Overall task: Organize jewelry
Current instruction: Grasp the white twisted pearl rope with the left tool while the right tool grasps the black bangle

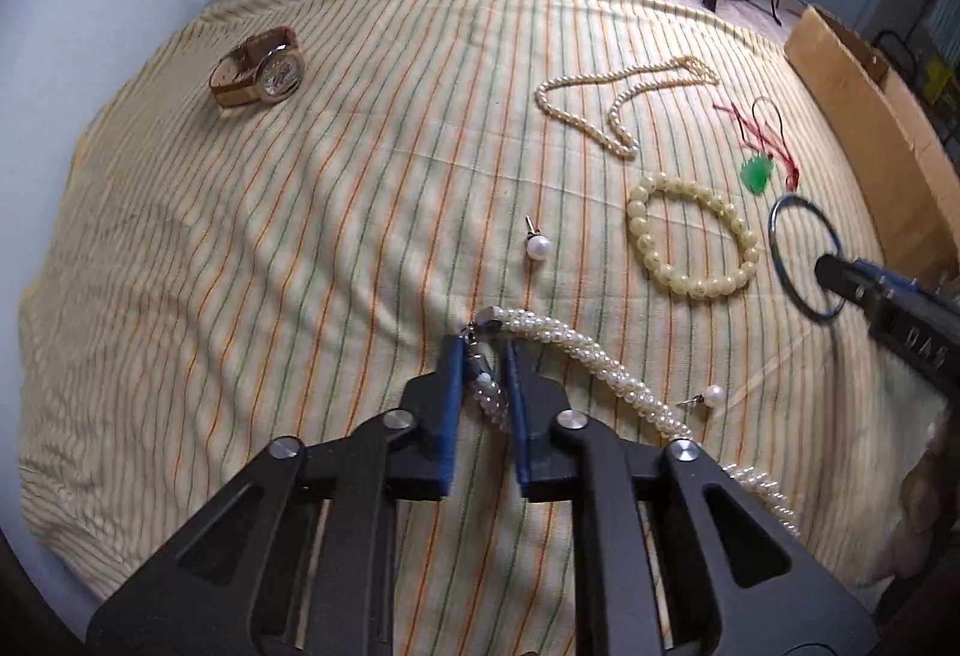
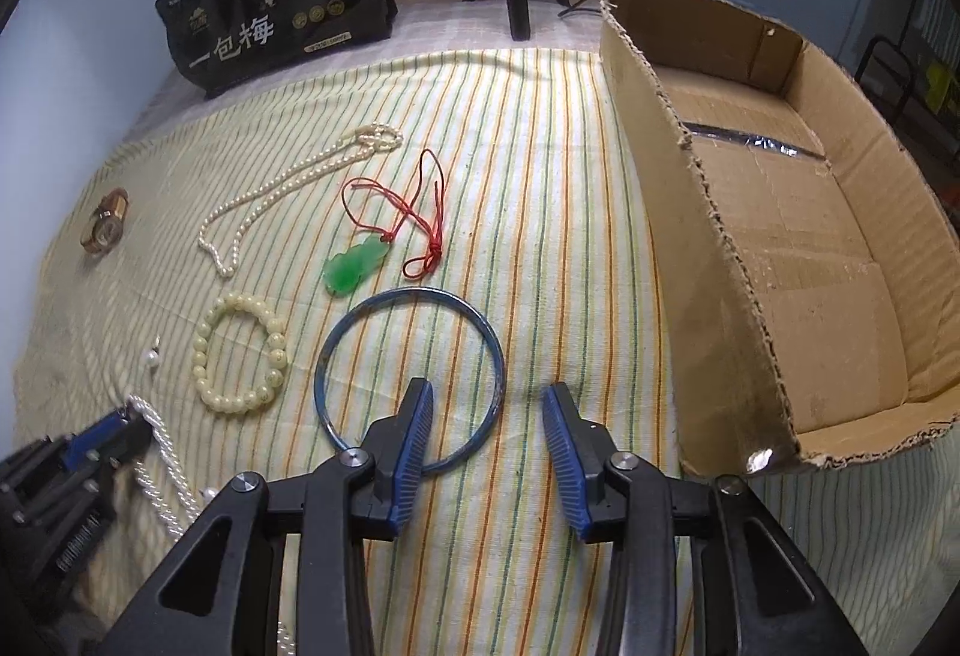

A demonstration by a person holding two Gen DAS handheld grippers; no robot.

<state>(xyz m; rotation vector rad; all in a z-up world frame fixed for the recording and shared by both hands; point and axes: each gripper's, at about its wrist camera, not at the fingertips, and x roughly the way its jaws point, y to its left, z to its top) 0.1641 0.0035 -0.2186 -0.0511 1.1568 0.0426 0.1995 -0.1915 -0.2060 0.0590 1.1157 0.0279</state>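
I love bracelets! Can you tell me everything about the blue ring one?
The blue bangle is one thin, plain hoop, dark blue and shiny like metal or glass, with a few worn, paler spots. It lies flat on the striped cloth, just below the green pendant and left of the cardboard box. The right gripper stands over its near edge with its jaws apart: one blue finger sits inside the hoop, the other outside, so the rim lies between them, not yet squeezed.

Green pendant (image 2: 355,264) on red cord (image 2: 420,212), blue bangle (image 2: 501,374), green-and-orange-striped cloth (image 2: 540,236).
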